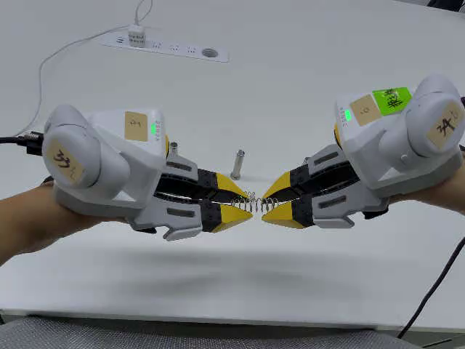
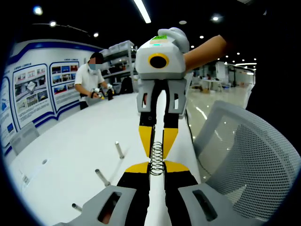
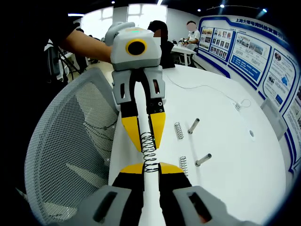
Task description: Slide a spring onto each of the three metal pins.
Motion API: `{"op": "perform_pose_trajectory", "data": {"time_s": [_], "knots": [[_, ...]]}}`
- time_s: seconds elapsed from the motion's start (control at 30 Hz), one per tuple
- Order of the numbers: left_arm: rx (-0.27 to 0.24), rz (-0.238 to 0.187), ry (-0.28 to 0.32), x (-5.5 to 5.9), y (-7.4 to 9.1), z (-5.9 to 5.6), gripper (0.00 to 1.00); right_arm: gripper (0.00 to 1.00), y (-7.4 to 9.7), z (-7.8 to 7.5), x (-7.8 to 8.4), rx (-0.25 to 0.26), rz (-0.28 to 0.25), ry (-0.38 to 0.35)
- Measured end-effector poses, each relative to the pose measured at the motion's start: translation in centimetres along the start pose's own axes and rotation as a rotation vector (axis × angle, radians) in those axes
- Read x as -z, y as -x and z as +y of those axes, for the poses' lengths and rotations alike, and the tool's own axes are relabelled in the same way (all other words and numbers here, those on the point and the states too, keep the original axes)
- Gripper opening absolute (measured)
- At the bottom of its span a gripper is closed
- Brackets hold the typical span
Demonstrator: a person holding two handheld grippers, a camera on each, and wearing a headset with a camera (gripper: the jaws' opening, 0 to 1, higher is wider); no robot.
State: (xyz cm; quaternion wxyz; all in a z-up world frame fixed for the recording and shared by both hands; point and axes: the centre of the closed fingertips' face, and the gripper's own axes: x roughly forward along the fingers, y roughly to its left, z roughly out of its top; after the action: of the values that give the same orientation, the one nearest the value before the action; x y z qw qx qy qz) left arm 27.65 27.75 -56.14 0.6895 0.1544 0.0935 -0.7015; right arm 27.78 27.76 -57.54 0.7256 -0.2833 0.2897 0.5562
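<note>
We log left gripper (image 1: 243, 204) and right gripper (image 1: 269, 204) each pinched on one end of the spring (image 1: 252, 203) — its axis level between them. The nearest upright metal pin (image 1: 237, 164) stands just beyond — about midway between both.

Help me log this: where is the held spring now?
In the head view the spring spans the gap between the left gripper and right gripper, an end in each one's jaws, just in front of a metal pin.
</note>
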Motion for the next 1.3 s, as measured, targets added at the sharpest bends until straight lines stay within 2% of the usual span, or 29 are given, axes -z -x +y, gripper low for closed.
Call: {"op": "perform_pose_trajectory", "data": {"time_s": [0.2, 0.43, 0.87, 1.0, 1.17, 1.3], "knots": [[0.005, -0.003, 0.0, 0.0, 0.3, -0.1, 0.09, 0.11, 0.6, 0.1, -1.0, -0.013, -0.04, -0.03], [0.004, 0.023, -0.02, 0.4, 0.3, -0.2, 0.09, 0.11, 0.7, 0.4, -2.0, -0.03, -0.071, -0.048], [-0.017, 0.012, -0.035, 0.3, 0.4, -0.3, 0.09, 0.11, 1.1, 0.6, -4.0, -0.051, -0.162, -0.102], [-0.029, 0.008, -0.014, 0.3, 0.4, -0.1, 0.09, 0.11, 1.1, 0.4, -4.5, -0.043, -0.18, -0.11], [-0.03, -0.009, 0.011, 0.1, 0.5, 0.0, 0.09, 0.11, 1.1, 0.3, -5.5, -0.049, -0.233, -0.146], [-0.035, -0.007, 0.027, 0.3, 0.4, 0.0, 0.1, 0.11, 0.7, 0.2, -5.7, -0.051, -0.234, -0.145]]}}
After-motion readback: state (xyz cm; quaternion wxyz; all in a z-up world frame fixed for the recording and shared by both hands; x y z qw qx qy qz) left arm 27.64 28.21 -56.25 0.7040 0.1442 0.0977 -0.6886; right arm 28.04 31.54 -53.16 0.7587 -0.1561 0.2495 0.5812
